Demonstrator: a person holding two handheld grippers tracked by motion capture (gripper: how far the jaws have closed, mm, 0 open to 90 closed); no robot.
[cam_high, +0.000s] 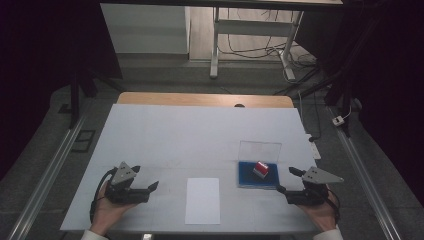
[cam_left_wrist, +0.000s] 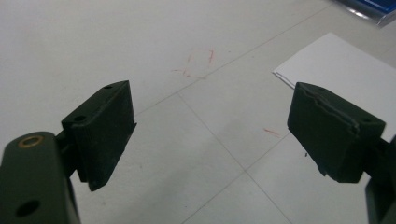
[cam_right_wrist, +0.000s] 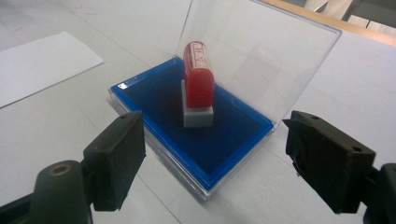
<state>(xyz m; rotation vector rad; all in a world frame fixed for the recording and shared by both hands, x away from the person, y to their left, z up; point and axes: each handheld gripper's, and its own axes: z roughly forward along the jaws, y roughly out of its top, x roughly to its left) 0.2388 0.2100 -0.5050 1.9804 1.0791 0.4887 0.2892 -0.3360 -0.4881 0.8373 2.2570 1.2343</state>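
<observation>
Red-topped and grey-based, a stamp (cam_right_wrist: 198, 84) is seen standing on the blue ink pad (cam_right_wrist: 219, 140) of an open clear case; marks on its top cannot be read. The right tool (cam_right_wrist: 212, 158) is spread just before it, the left tool (cam_left_wrist: 210, 135) spread over bare bench (cam_left_wrist: 93, 42) beside white paper (cam_high: 202, 200).

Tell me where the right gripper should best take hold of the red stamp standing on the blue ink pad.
Probably the red handle, from the open front and above: the stamp stands upright on the blue ink pad, and the raised clear lid blocks the far side. The right gripper, jaws open, already faces that front.
</observation>
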